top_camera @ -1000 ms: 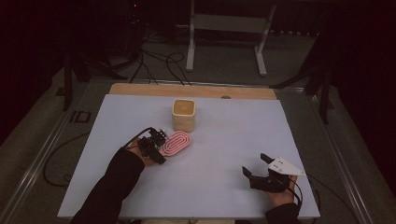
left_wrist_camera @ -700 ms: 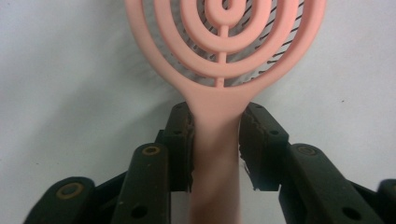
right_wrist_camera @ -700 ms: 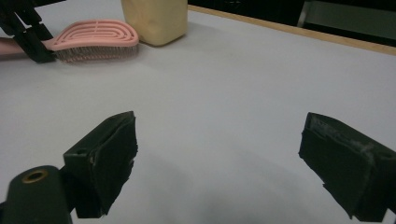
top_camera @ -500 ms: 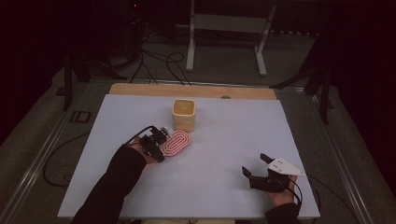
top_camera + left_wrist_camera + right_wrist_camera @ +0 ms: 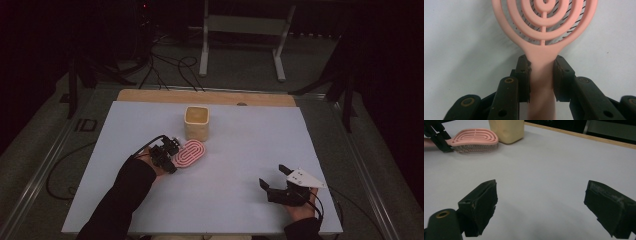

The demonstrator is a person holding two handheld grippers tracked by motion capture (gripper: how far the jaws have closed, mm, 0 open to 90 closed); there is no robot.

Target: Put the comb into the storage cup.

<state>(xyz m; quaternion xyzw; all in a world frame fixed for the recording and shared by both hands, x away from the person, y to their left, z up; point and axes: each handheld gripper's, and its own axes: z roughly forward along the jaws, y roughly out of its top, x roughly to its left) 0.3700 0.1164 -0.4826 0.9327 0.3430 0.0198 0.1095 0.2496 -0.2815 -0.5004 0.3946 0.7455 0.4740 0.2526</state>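
While the right gripper [image 5: 272, 186] waits with fingers spread near the tabletop's [image 5: 250, 150] right front corner, the left gripper's [image 5: 541, 72] fingers have just closed on the brush [image 5: 189, 153] handle, its long axis running straight ahead toward the cup [image 5: 197, 123].

On the counter [image 5: 240, 150], the brush [image 5: 190, 153] lies a little left of the middle, its head pointing toward one o'clock and its handle toward seven. The cup [image 5: 197, 123] stands upright just behind the brush head, at twelve o'clock from it, near but apart. The left tongs [image 5: 167, 160] sit at the brush's seven o'clock end, around the handle, one jaw on each side. The right tongs [image 5: 272, 181] rest well apart, at four o'clock from the brush, near the counter's front edge, with bare counter between their jaws.
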